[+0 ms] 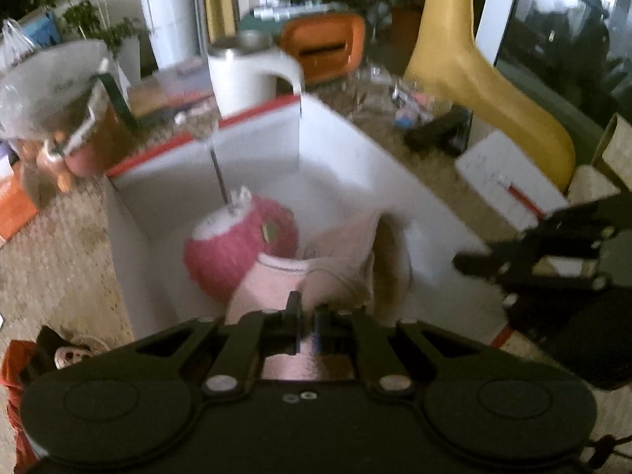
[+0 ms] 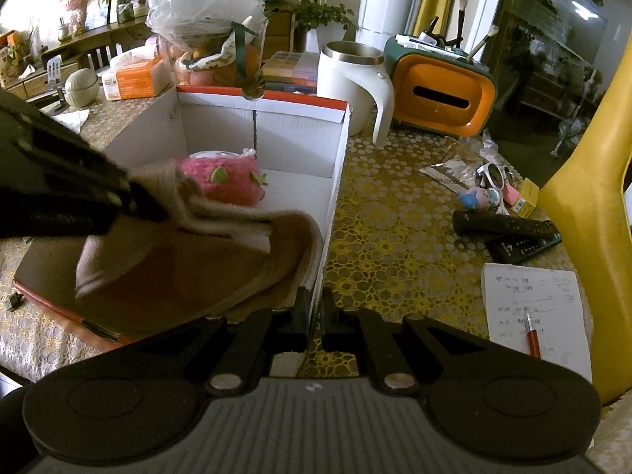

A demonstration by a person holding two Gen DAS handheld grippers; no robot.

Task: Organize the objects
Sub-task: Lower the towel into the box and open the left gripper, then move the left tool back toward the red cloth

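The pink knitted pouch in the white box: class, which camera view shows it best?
The left wrist view: the pink knitted pouch sits near the centre, large though blurred, in the white box. The right wrist view shows it sharper but smaller, partly behind the beige cloth.

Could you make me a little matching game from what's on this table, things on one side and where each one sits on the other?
Things:
1. pink knitted item
2. white mug
3. red pen
4. remote controls

Places:
A. on the notepad
B. inside the white box
C. behind the box's far corner
D. on the tablecloth between the sunglasses and the notepad

Pairs: 1-B, 2-C, 3-A, 4-D
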